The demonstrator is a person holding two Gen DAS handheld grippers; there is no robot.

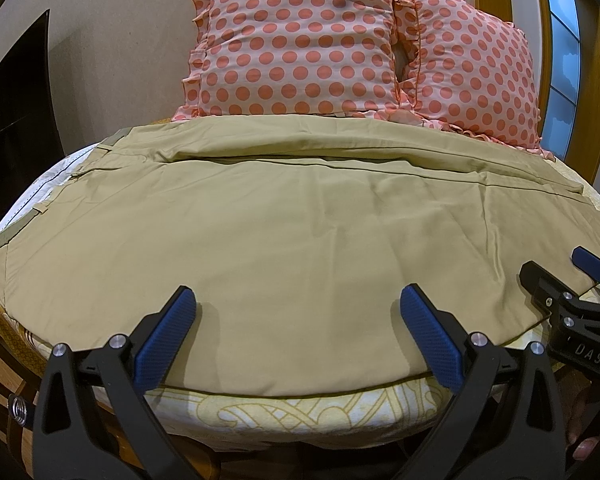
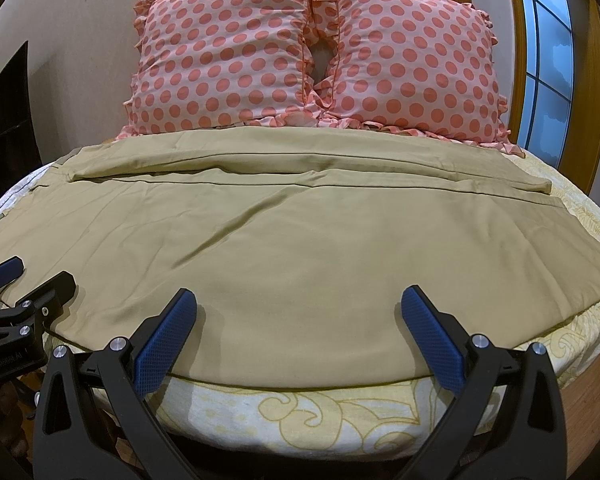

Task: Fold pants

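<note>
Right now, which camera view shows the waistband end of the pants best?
The left wrist view. There the waistband of the khaki pants runs down the left edge, with belt loops and the pale inner lining visible. The right wrist view shows only a thin, distorted strip of that end at the far left.

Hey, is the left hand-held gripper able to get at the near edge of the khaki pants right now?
Probably yes. The left hand-held gripper is open above the pants' near edge, with nothing between them; the right hand-held gripper sits off to the side.
</note>
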